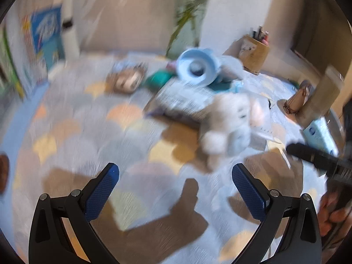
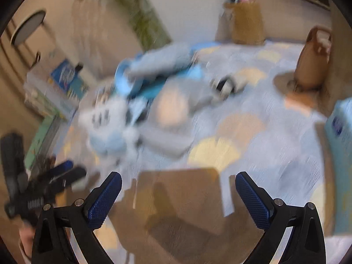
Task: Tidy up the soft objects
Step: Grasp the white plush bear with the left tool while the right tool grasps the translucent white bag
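Note:
Both views are blurred by motion. A white and pale blue plush toy (image 1: 228,127) lies on the patterned cloth (image 1: 77,132), just beyond my left gripper (image 1: 175,173), which is open and holds nothing. Behind it sit a grey folded cloth (image 1: 182,96) and a light blue round piece (image 1: 195,68). In the right wrist view the same plush toy (image 2: 107,127) lies to the left, a grey folded item (image 2: 162,140) beside it and a blue-grey soft heap (image 2: 160,63) farther back. My right gripper (image 2: 178,182) is open and empty over a brown patch (image 2: 182,200).
A woven pen holder (image 1: 253,52) and a brown bag (image 2: 312,63) stand at the far side. A light blue box (image 2: 341,127) sits at the right edge. Boxes (image 2: 66,77) and a plant (image 2: 140,17) stand at the back left. The other gripper (image 2: 44,182) shows at the left.

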Demonstrator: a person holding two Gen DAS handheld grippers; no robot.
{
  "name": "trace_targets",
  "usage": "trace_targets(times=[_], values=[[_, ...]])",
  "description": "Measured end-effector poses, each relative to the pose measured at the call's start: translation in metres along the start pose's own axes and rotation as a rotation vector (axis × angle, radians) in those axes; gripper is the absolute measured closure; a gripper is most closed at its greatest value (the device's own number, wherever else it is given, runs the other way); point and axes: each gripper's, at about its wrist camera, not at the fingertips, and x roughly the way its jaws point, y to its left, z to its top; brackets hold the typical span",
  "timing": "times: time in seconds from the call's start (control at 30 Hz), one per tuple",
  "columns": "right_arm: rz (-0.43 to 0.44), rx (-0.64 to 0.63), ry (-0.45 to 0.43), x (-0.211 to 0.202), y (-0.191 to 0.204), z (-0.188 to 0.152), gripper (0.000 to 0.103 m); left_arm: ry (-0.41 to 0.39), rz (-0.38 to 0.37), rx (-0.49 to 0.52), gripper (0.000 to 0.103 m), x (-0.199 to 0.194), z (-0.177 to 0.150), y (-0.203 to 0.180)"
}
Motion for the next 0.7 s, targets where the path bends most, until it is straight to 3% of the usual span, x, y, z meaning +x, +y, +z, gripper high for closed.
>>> trace_targets(times=[0.17,0.27,0.37,0.43,0.47,0.5,0.53,0.7], values=[[0.08,0.041,-0.054,0.006,0.007,0.029,0.0,-0.012,0.002,0.043,0.001,0.014,0.008,-0.034],[0.057,0.054,-0.082,0.019,0.009,0.041,0.001,-0.016,0.028,0.057,0.001,0.027,0.007,-0.046],[0.06,0.094,-0.046,0.038,0.005,0.049,0.014,-0.003,0.016,0.041,0.001,0.037,0.007,-0.047],[0.078,0.096,-0.027,0.049,0.005,0.049,0.028,-0.003,0.009,0.011,0.003,0.042,0.005,-0.044],[0.07,0.088,-0.033,0.053,0.006,0.048,0.033,-0.007,-0.008,-0.003,0.017,0.043,0.005,-0.042],[0.06,0.08,-0.037,0.056,0.006,0.046,0.048,-0.019,-0.037,-0.014,0.034,0.041,0.004,-0.039],[0.057,0.074,-0.042,0.058,0.006,0.044,0.055,-0.028,-0.062,-0.023,0.065,0.04,0.003,-0.037],[0.139,0.087,-0.091,0.056,0.0,0.035,0.062,-0.073,-0.112,-0.053,0.07,0.027,-0.002,-0.032]])
